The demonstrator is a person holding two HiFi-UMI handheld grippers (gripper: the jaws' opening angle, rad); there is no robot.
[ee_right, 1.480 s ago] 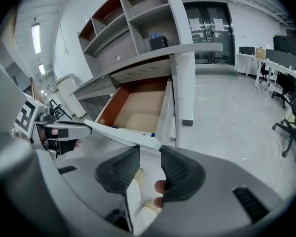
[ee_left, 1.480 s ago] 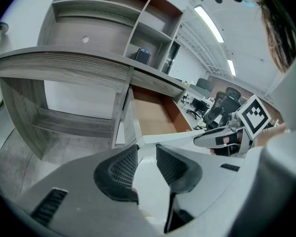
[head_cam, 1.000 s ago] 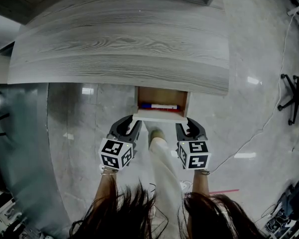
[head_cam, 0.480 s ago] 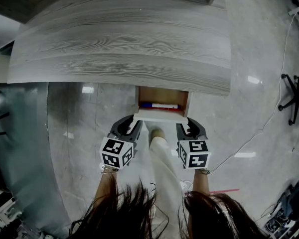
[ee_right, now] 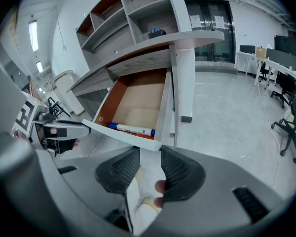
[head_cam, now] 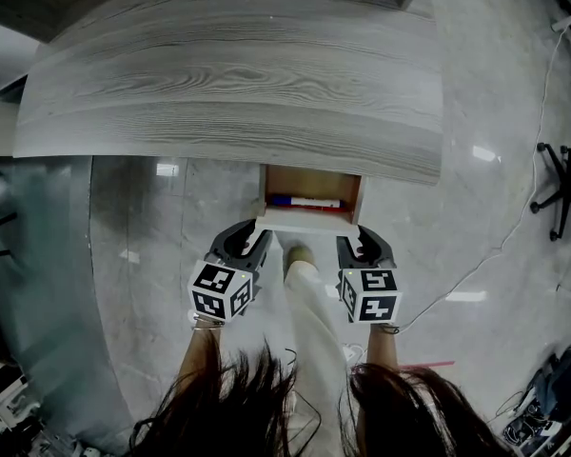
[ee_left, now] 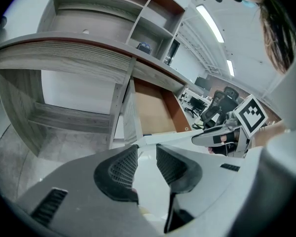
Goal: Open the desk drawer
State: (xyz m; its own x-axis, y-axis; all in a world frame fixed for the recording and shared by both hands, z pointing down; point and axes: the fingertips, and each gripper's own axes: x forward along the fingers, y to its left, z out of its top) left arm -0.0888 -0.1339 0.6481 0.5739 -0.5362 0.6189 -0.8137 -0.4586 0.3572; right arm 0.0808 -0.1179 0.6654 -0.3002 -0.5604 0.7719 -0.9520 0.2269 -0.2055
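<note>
Drawer point(head_cam: 305, 222) out — marker point(head_cam: 305, 202) inside; left hand-held gripper point(head_cam: 260, 232), right hand-held gripper point(head_cam: 348, 240) clamp front.

glossy grey stone-look floor point(head_cam: 485, 112), ceiling lights mirrored in it. curved grey woodgrain desk top point(head_cam: 228, 74); open shelf unit point(ee_right: 138, 14) rising from its back, brown-backed cubbies up top. black office chair point(head_cam: 561, 184) well apart at right. long light strips point(ee_left: 210, 23) on ceiling. glass doors point(ee_right: 207, 21) in far wall.
</note>
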